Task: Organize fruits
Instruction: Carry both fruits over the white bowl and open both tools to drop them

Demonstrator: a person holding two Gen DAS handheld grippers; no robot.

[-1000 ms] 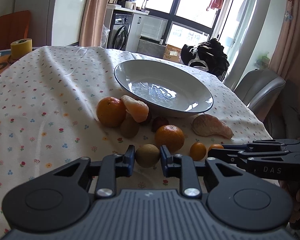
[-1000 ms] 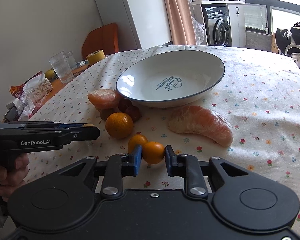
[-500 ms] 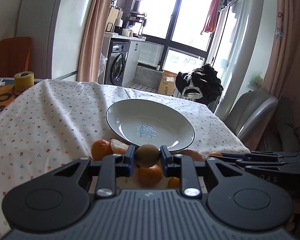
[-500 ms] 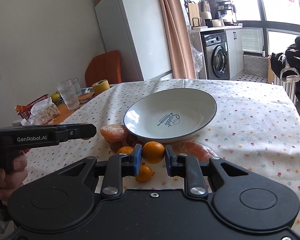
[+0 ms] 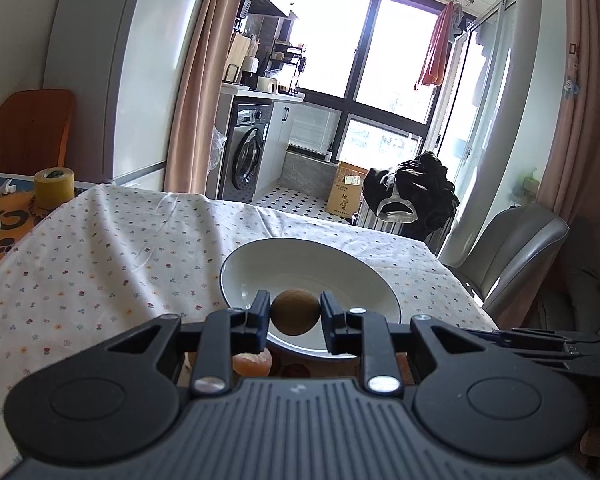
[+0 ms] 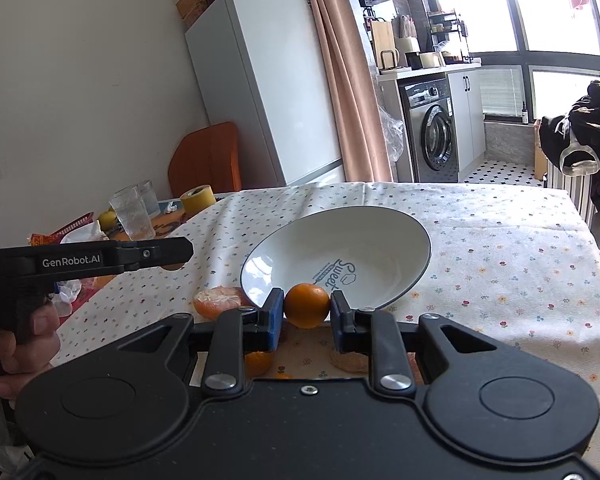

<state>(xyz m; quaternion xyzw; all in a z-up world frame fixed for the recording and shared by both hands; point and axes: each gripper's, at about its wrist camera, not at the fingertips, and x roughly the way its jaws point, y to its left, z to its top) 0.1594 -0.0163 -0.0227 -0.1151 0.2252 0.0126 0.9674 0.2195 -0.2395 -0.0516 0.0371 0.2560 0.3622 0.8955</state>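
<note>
— Near the table's front edge, what's gripped?
— The left gripper [image 5: 295,312] clamps a brown fruit [image 5: 295,312]; the right gripper [image 6: 307,312] clamps a small orange [image 6: 307,306].
— Beneath them?
— Peeled citrus [image 6: 217,300] and more fruit, mostly hidden behind the gripper bodies.
— Beyond?
— The white plate [image 6: 384,236], mid-table on the tablecloth [image 6: 500,248].

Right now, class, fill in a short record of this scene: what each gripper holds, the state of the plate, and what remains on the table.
left gripper: shut on brown fruit
right gripper: shut on small orange
plate: white, dark rim, nothing in it yet
tablecloth: peeled mandarin beside plate
height: both fruits lifted, near the plate's rim
</note>
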